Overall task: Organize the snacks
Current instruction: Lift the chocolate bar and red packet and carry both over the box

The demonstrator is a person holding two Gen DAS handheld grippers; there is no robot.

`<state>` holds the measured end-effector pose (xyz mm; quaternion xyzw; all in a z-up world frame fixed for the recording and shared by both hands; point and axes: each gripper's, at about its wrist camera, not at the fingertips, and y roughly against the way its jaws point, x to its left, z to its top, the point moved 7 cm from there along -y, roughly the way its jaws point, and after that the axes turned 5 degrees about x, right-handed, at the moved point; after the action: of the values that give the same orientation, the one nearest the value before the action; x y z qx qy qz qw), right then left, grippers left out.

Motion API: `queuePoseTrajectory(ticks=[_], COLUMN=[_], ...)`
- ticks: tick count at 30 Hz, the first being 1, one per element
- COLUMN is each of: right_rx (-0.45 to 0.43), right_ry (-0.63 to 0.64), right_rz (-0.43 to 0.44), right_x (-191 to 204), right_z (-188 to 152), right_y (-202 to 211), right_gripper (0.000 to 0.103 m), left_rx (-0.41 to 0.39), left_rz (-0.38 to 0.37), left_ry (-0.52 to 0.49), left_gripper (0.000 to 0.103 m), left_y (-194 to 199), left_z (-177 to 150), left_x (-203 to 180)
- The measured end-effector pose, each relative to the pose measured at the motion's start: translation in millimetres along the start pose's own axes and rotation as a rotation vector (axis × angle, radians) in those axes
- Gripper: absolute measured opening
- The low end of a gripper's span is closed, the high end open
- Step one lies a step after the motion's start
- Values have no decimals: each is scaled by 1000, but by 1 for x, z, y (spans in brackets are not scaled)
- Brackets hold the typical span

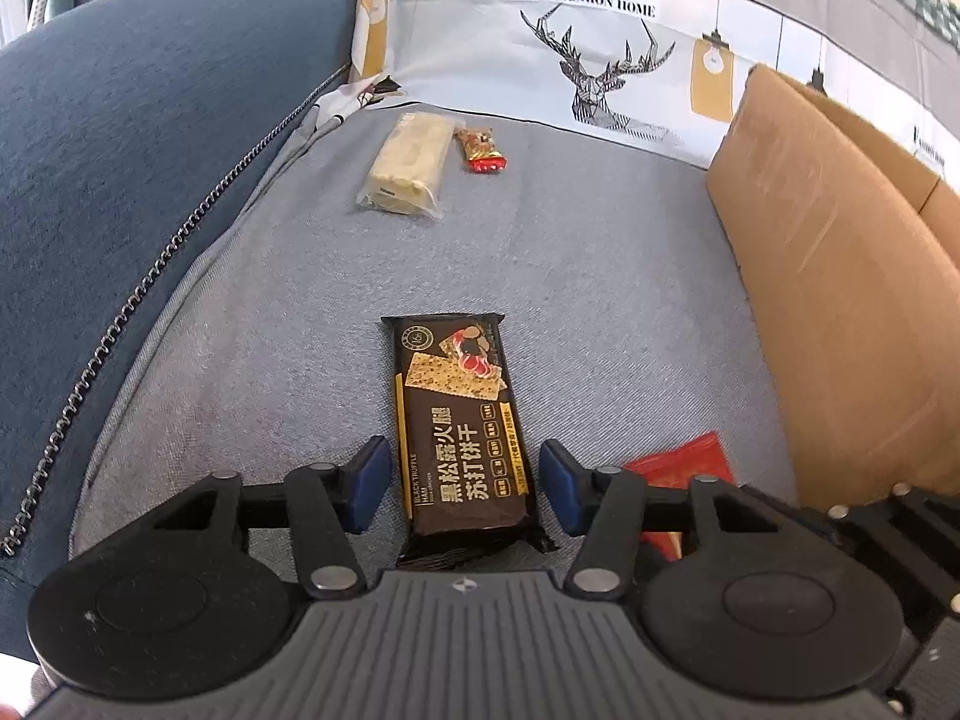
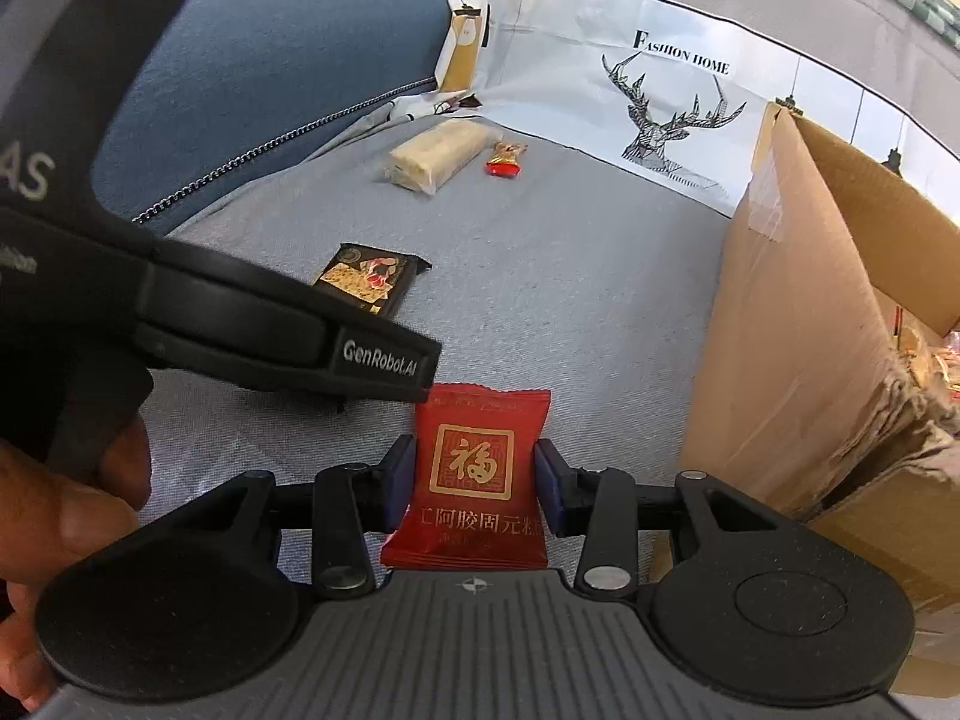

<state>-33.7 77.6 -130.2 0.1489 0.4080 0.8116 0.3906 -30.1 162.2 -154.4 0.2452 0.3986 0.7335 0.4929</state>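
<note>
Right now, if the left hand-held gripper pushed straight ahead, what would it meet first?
Probably the black cracker packet, already lying between the left hand-held gripper's pads, then the grey cushion beneath it.

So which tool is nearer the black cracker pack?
Left. Left tool straddles the cracker pack, pads not touching; right tool is beside it, clamped on the red packet.

Near end of the black cracker packet point(image 1: 459, 438) hidden under the left gripper's body; red sachet point(image 1: 684, 468) mostly covered there too. In the right wrist view, cracker packet point(image 2: 369, 279) half masked by the left gripper point(image 2: 252, 324). Cardboard box point(image 2: 840, 324) cut off at the right edge, contents too blurred to tell.
</note>
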Motion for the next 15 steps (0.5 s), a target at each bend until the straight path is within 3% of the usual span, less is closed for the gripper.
queuePoseTrajectory(ticks=[2,15], right_rx=[-7,-67], right_ry=[5,-26], right_rz=[-10,-71], right_x=[0,-9], right_z=[0,17], right_y=[2,41], right_gripper=[43,43], left_rx=[-3,-22], left_rz=[8,-107], left_ry=[-17,135], left_gripper=[43,43], left_y=[0,24], left_z=[0,12], left_x=[1,21])
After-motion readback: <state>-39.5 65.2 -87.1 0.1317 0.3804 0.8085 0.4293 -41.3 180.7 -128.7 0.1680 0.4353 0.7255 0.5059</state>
